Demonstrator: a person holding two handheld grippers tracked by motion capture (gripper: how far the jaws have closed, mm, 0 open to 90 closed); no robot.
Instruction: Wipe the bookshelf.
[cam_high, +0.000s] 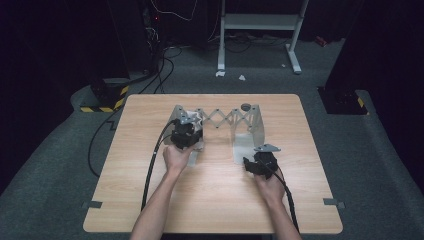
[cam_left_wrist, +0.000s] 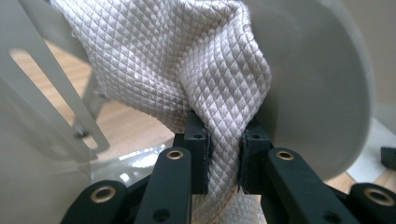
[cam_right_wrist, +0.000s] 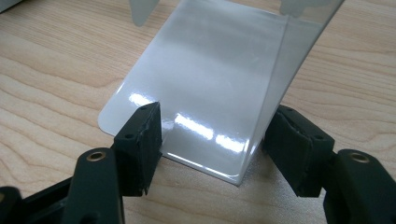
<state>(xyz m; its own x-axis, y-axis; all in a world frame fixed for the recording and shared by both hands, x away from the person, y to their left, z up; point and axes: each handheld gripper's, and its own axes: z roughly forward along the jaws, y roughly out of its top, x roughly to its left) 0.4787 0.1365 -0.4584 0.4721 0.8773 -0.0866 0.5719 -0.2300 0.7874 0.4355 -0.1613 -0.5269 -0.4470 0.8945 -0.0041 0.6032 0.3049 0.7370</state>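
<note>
A quilted cloth (cam_left_wrist: 187, 70) is pinched between the left gripper (cam_left_wrist: 223, 154)'s jaws, draped against a white folding rack (cam_high: 220, 119) just ahead of it. The right gripper (cam_right_wrist: 212, 140) rests on the table (cam_high: 210, 200), its jaws spread apart around the rack's glossy foot plate (cam_right_wrist: 205, 84), their pads not visibly pressing on it.

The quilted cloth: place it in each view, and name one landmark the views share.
High view: the quilted cloth is a pale patch by the left hand-held gripper, at the rack's left end.
Left gripper view: centre, pinched between the jaws.
Right gripper view: not in it.
Shared landmark: the white folding rack.
</note>
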